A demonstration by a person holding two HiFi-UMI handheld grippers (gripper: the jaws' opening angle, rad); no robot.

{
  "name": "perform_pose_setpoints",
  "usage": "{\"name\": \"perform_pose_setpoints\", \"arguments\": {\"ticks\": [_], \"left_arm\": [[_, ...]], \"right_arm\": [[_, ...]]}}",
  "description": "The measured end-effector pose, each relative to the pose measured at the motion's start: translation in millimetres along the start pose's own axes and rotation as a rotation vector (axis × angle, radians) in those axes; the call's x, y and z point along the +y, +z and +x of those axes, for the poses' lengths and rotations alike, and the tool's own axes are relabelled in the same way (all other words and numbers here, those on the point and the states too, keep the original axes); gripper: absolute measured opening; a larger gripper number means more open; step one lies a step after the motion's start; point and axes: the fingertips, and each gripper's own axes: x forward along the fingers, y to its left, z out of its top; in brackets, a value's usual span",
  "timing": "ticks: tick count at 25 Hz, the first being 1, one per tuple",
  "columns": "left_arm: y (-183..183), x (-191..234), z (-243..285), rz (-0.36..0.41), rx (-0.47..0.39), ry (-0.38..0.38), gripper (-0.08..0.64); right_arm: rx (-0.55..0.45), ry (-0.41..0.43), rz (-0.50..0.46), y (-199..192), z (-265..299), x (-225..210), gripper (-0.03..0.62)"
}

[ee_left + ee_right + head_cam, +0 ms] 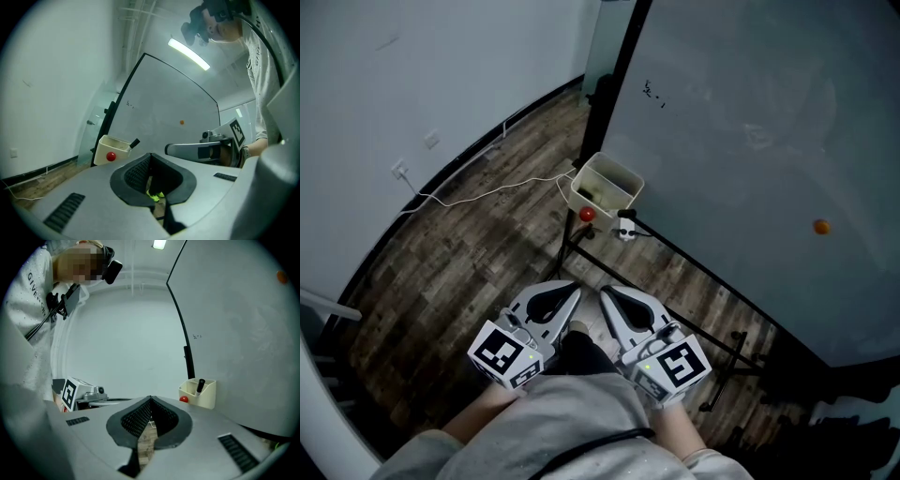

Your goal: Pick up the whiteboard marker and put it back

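Observation:
A black whiteboard marker (200, 385) stands tilted in a cream holder box (206, 397) fixed at the lower left corner of the whiteboard (750, 122). The left gripper view shows the marker (134, 143) poking out of the box (108, 144). From the head view the box (615, 177) lies well ahead of both grippers. My left gripper (574, 287) and right gripper (605, 291) are side by side close to my body, both pointing roughly level toward the box. Each is shut with nothing held: the left gripper's (150, 154) and right gripper's (150, 398) tips meet.
A red ball (587, 214) sits under the box. An orange magnet (820, 226) sticks on the board. The board's black stand bars (694, 272) run across the wooden floor in front of me. A white cable (487, 192) trails to a wall socket (400, 171).

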Motion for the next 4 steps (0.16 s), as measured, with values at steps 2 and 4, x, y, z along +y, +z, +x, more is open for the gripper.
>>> {"name": "perform_pose_setpoints", "arguments": {"ticks": [2, 4], "left_arm": [[-1.3, -4.8, -7.0, -0.01, -0.001, 0.003, 0.015], [-2.1, -9.8, -13.6, -0.018, -0.002, 0.006, 0.015]], "right_arm": [[-0.01, 0.001, 0.002, 1.3, -3.7, 9.3, 0.018], [-0.007, -0.005, 0.0, -1.7, -8.4, 17.0, 0.018]]}}
